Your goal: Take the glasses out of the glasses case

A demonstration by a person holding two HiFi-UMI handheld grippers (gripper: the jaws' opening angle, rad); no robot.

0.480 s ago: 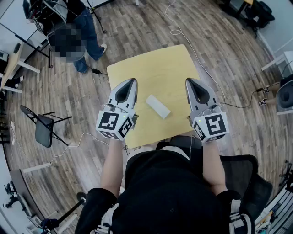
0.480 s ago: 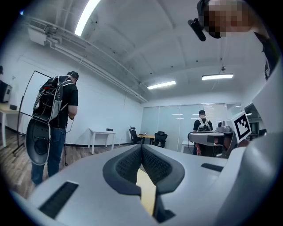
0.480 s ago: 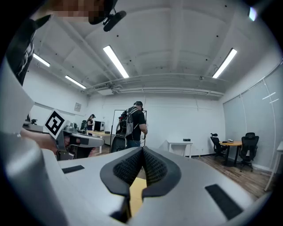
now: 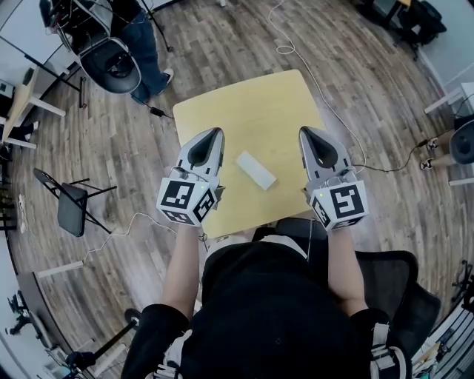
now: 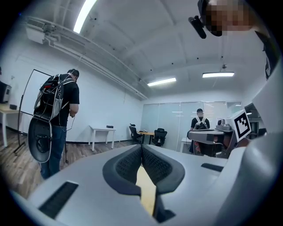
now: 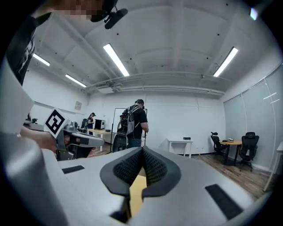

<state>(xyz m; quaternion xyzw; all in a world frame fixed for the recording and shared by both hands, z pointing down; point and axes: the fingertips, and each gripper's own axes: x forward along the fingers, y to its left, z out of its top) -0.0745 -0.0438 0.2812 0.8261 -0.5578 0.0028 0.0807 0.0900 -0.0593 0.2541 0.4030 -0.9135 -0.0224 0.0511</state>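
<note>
Zero progress showed: the glasses case lay closed on the yellow table, toward its near edge, between the two grippers and touched by neither. The left gripper and right gripper both hovered level, jaws pinched together on nothing. No glasses were visible, presumably inside. Everything was left: reach the case, open it, lift the glasses out.

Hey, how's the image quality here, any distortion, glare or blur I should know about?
Head view: strong fisheye bends the floorboards around the table, light even, glasses case sharp. Left gripper view: dark corners, the left gripper looms close and soft, a ceiling light glares. Right gripper view: same dark corners, bright ceiling strips.
</note>
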